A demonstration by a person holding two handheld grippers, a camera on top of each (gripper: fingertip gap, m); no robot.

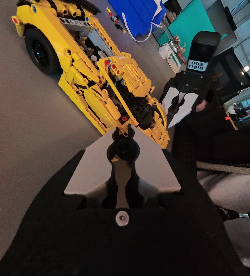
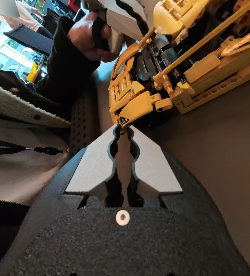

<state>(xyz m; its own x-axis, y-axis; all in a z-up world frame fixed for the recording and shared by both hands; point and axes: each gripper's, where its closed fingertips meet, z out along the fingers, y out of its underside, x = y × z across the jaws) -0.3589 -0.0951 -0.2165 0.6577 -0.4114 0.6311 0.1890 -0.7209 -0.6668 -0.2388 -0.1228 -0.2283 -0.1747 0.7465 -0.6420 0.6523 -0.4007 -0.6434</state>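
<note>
Left hand-held gripper [image 1: 124, 129]: pale grey pads drawn nearly together, narrow gap only. End of a thin yellow plastic rod [image 1: 118, 95] lodged between the tips; gripped or merely behind them, cannot tell. Small black spoked wheel [image 1: 123, 149] seen through the round notch between the pads; touching or not, cannot tell.

Right hand-held gripper [image 2: 123, 127]: pads closed to a slim gap, pinching the pointed front corner of the yellow brick-built model car [image 2: 136, 106], one pad on either side of it.

Car directly ahead of both hand-held grippers, resting on the flat grey-brown desk [image 1: 24, 134], its front end at the tips and its length running away from them. Bodywork open on top, with dark grey and black inner parts exposed.

Seen from the right wrist: bare hand [image 2: 88, 37] in a black sleeve around the left hand-held gripper's handle, above the car's front.

Counts:
- One car.
- Two hand-held grippers.
- One large black tyre [image 1: 39, 50] at the far end of the car.
- Two thin yellow rods across the open bay, in the right wrist view.

Farther back on the desk: one blue folded bag with white cord handles [image 1: 137, 16], and beside it a scatter of small red, black and yellow loose pieces [image 1: 116, 20], too small to count.
</note>
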